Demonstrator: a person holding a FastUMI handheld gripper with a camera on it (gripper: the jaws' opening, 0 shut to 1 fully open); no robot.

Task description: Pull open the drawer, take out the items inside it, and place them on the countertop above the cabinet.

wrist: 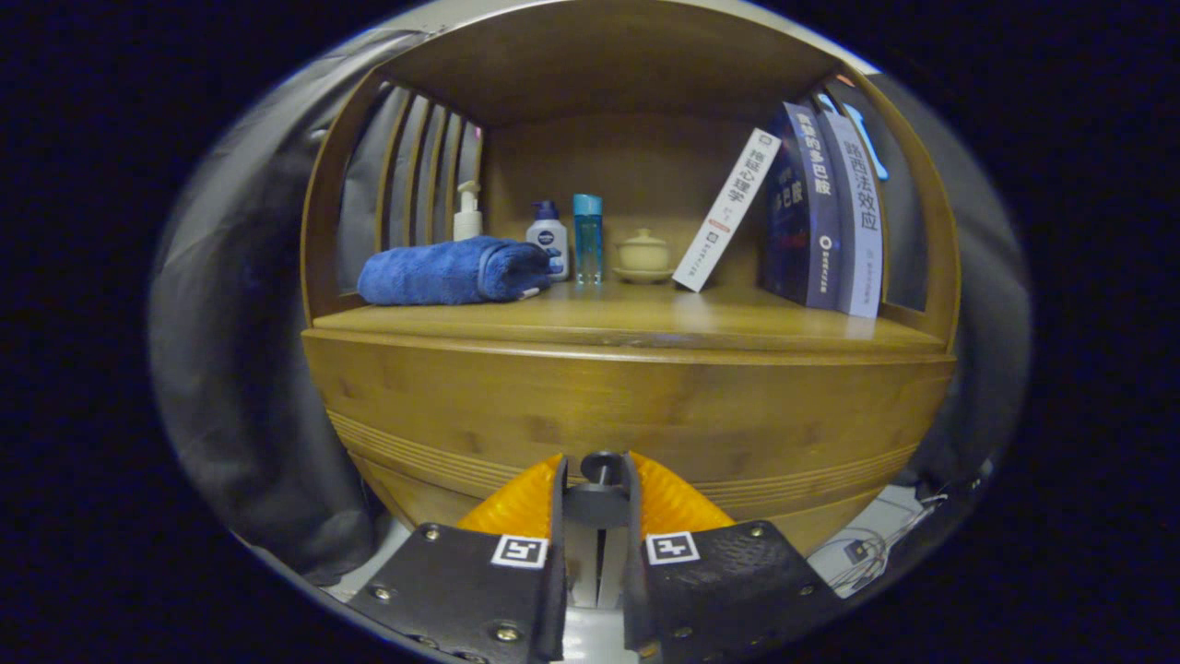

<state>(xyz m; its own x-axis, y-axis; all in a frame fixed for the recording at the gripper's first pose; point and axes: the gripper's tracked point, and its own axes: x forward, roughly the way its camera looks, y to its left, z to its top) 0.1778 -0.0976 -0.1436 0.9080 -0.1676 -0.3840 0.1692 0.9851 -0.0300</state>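
Now the orange-fingered gripper [597, 480] pinches the dark round knob [600, 464] of the closed wooden drawer [636, 415], below a countertop [645, 323] holding, left to right, a rolled blue towel [452, 271], bottles [548, 235] and leaning books [811, 217] with Chinese spines.

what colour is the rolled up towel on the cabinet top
Blue. The rolled towel lies on the countertop, clearest in the gripper view, beyond the gripper closed on the drawer knob.

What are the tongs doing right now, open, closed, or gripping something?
Tongs: closed on the drawer knob, one orange finger pressing each side; drawer front looks shut.
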